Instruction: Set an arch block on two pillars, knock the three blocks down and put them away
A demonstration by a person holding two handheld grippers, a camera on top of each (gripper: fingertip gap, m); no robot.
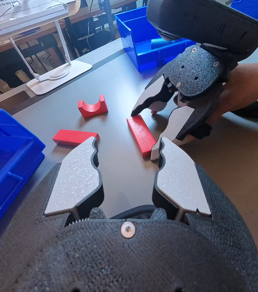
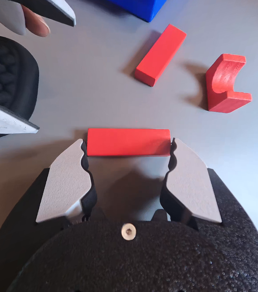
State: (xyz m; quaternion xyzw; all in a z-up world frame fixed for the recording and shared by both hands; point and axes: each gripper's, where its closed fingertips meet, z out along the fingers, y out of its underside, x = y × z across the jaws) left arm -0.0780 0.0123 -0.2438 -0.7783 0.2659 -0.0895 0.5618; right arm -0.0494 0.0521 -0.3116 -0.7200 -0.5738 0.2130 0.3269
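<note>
Three red blocks lie on the grey table [image 1: 122,178]. The arch block [image 1: 93,106] lies with its curve up; it also shows in the right wrist view [image 2: 226,85]. One pillar [image 1: 75,137] lies flat just beyond my left gripper [image 1: 128,139], which is open and empty above the table. The other pillar [image 1: 141,134] lies flat between the fingertips of my right gripper [image 2: 128,141], which is open wide, one tip close against each end of that pillar [image 2: 128,142]. The first pillar [image 2: 160,55] lies farther off.
A blue bin [image 1: 6,150] stands at the left, its corner in the right wrist view [image 2: 141,9]. A second blue bin [image 1: 134,44] stands at the back. A white stand [image 1: 58,77] sits at the far left table edge. A hand [image 1: 243,88] holds the right gripper.
</note>
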